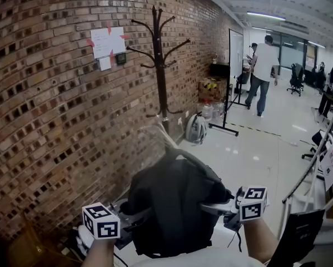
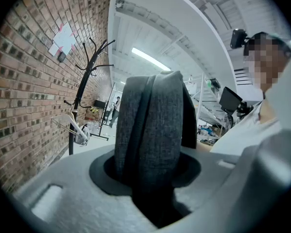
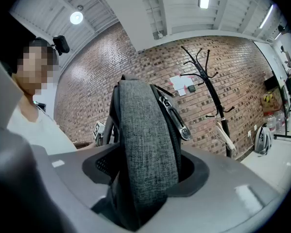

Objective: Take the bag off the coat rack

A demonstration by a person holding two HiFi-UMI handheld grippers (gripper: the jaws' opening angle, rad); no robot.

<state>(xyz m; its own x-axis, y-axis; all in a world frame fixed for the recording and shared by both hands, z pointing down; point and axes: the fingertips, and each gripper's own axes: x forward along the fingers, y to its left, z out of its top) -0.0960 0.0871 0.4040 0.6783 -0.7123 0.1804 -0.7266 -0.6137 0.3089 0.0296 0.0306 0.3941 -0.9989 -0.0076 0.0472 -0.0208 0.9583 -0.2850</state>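
Head view: the bag (image 1: 174, 204) hangs close to the person, off the rack (image 1: 159, 65) and well apart from it, between the left gripper (image 1: 134, 218) and the right gripper (image 1: 217, 207).

Left gripper view: the jaws pinch a grey fold of the bag.

Right gripper view: the jaws clamp a padded grey edge.

Either narrow hold could slip under the bag's weight and let it drop.

Between left gripper (image 1: 130, 221) and right gripper (image 1: 222, 209), the bag (image 1: 174, 204); coat rack (image 1: 159, 65) beyond, against brick wall (image 1: 44, 104)
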